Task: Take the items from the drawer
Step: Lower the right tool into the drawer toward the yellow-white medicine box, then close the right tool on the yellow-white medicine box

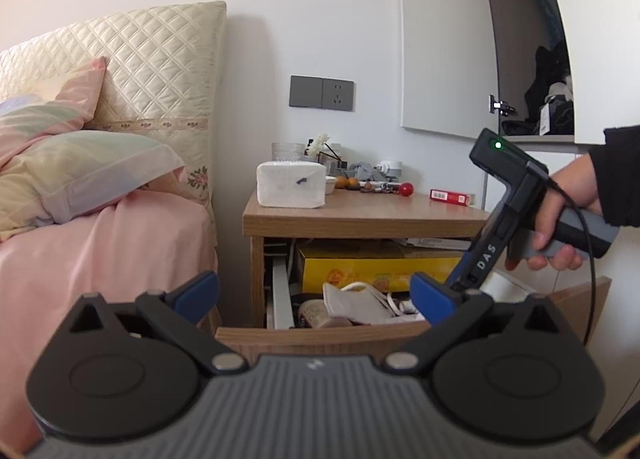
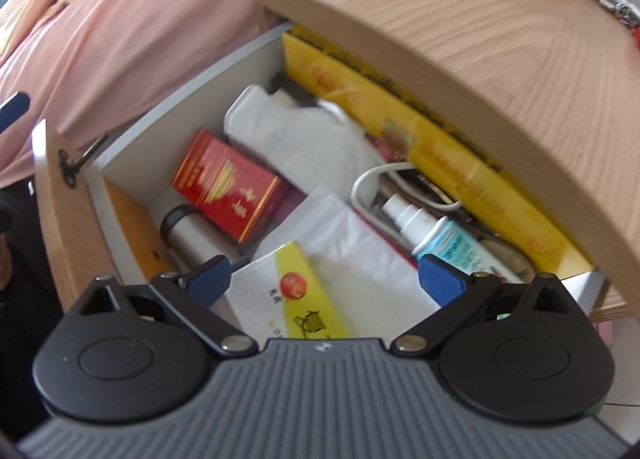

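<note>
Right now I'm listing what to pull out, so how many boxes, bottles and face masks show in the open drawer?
Boxes: 3, the long yellow box, the red box and the yellow-green box.
Bottles: 2, the white spray bottle and the steel flask.
Face masks: 1, the white mask.
Total: 6

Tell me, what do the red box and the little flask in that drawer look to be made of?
The red box looks like glossy printed cardboard: sharp folded edges, gold lettering, a sheen. The flask looks like brushed metal, probably steel, with a dull silver body and a dark cap; the blur leaves that open.
</note>
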### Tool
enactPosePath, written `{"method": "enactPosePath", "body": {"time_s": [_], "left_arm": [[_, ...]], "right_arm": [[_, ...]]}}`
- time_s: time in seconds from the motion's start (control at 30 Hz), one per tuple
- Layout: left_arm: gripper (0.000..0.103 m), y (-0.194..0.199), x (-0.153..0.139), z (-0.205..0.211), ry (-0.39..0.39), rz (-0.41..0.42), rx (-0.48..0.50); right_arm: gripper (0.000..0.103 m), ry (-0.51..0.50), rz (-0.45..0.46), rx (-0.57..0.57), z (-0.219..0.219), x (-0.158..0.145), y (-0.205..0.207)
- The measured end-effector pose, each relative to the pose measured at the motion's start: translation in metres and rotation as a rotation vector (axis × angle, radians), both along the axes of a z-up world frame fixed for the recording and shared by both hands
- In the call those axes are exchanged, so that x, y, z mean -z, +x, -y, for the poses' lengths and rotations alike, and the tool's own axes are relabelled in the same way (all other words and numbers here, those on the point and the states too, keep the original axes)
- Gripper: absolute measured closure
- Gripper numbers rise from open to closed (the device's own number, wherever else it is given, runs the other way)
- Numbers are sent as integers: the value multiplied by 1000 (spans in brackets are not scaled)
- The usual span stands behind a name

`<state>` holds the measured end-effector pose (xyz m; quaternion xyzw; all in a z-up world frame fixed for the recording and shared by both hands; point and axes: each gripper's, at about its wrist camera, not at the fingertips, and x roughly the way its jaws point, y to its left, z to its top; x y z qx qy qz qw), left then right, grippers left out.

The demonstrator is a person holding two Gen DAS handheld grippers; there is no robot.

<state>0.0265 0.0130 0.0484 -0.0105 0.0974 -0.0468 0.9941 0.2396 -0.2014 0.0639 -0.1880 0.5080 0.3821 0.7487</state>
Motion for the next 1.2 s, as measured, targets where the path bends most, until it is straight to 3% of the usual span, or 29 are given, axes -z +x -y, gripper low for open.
{"method": "enactPosePath", "body": {"time_s": [0.23,0.7,0.8,0.83,0.93,1.03,1.2], "left_arm": [[0,-1,0,-2,-7,1,3],[0,-3,-1,-1,-10,4,9],[0,-2,-1,-2,-10,1,8],[0,-1,-1,-2,-10,0,8],[0,-1,-1,-2,-7,-1,11],[0,-1,-1,0,0,-2,15],[0,-2,0,0,-1,0,17]], "right_arm": [[2,-52,-65,-52,-7,6,-4],[7,-170,28,-2,20,-2,2],[18,-173,10,13,30,-1,1],[27,-173,4,19,32,0,1],[33,-169,20,24,38,-5,-2],[47,-160,34,13,39,-14,-5],[47,-199,112,-21,38,-31,-21]]}}
